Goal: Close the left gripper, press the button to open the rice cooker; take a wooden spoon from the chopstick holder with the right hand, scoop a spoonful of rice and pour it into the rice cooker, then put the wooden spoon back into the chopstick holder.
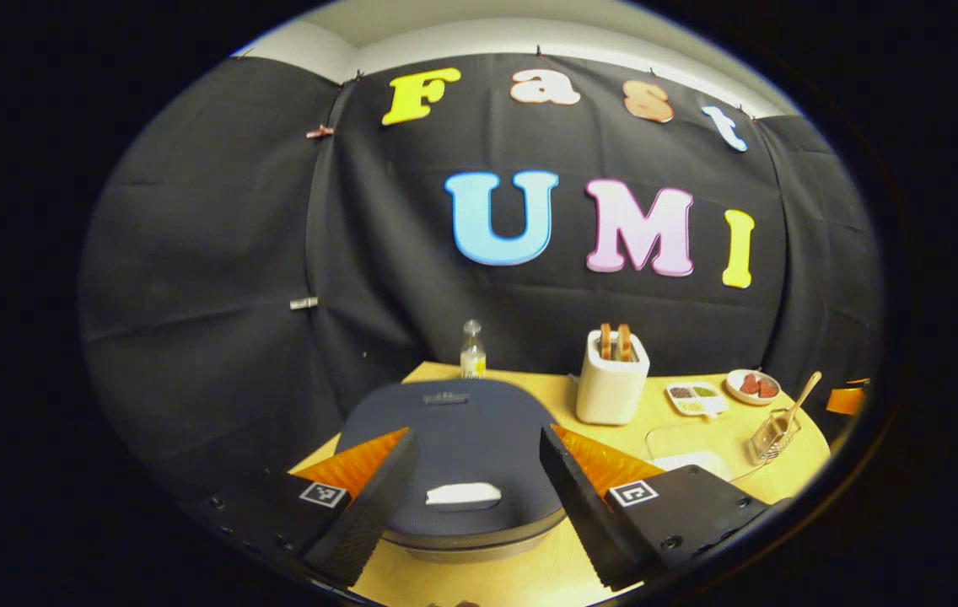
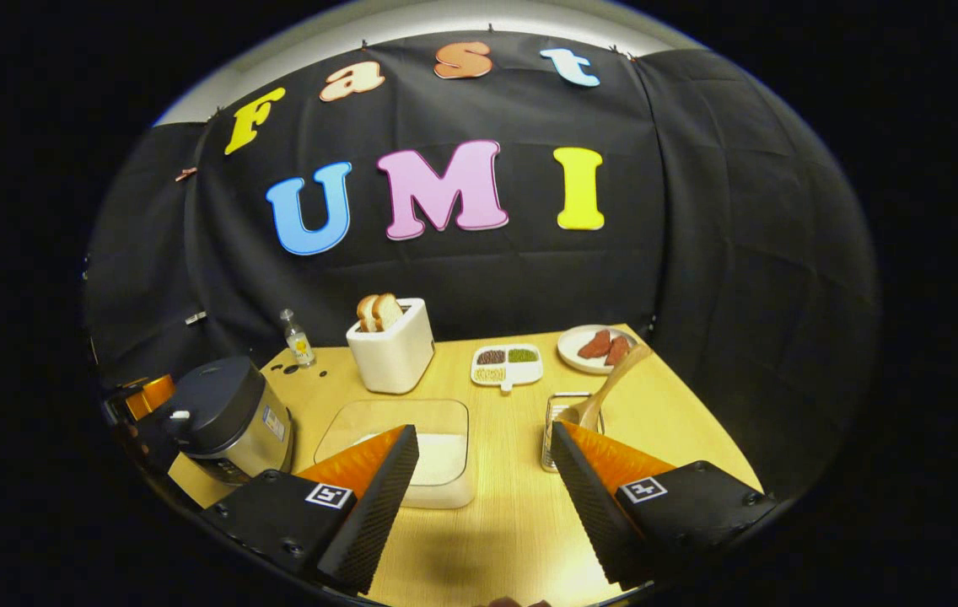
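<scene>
In the left gripper view, the dark-lidded rice cooker (image 1: 454, 421) sits just ahead with its lid down, and its white button (image 1: 463, 494) lies between my fingers. My left gripper (image 1: 470, 523) is open above the cooker's front. In the right gripper view, the rice cooker (image 2: 226, 417) stands at the left, the clear box of white rice (image 2: 411, 447) in the middle, and the wire chopstick holder (image 2: 567, 421) with the wooden spoon (image 2: 610, 384) leaning in it. My right gripper (image 2: 479, 514) is open over the table, empty. The holder (image 1: 774, 434) and spoon (image 1: 801, 396) also appear at far right.
A white toaster (image 2: 395, 346) with bread stands at the back, with a small bottle (image 2: 298, 337) to its left. A divided dish of grains (image 2: 506, 364) and a plate of red pieces (image 2: 595, 347) lie at the back right. The wooden table (image 2: 496, 539) ends near the booth wall.
</scene>
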{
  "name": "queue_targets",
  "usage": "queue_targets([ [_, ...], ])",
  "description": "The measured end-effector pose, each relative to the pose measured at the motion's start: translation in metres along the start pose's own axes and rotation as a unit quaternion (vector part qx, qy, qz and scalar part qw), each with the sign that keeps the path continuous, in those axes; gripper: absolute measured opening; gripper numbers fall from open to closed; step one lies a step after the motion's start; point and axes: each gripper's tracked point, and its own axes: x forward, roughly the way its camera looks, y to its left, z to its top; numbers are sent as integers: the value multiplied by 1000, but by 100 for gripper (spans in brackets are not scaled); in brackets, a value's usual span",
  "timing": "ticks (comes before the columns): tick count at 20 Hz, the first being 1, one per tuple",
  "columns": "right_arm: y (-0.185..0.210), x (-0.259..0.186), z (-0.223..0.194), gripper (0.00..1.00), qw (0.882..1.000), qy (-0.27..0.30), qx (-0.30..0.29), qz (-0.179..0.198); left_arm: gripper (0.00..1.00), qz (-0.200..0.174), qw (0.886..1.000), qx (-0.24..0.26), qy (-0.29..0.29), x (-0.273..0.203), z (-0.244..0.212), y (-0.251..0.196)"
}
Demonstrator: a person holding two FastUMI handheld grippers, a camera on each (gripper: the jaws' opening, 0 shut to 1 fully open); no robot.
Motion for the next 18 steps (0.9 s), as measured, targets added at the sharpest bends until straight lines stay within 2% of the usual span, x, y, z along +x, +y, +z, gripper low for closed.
queue_targets([
  [4, 23, -18, 57, 99, 997, -72, -1, 12, 97, -14, 998, 28, -62, -30, 52, -21],
  [9, 51, -60, 111, 98, 989, -151, -7, 8, 96, -76, 995, -13, -68, -75, 62, -66],
  [12, 63, -80, 108, 98, 987, -163, 9, 0, 96, -93, 994, -1, -60, -89, 56, -65],
  [14, 62, -83, 95, 98, 988, -155, 9, -8, 96, -110, 992, -19, -55, -95, 51, -63],
  [18, 57, -86, 91, 98, 988, -153, -1, -27, 96, -97, 994, -36, -38, -91, 40, -39],
])
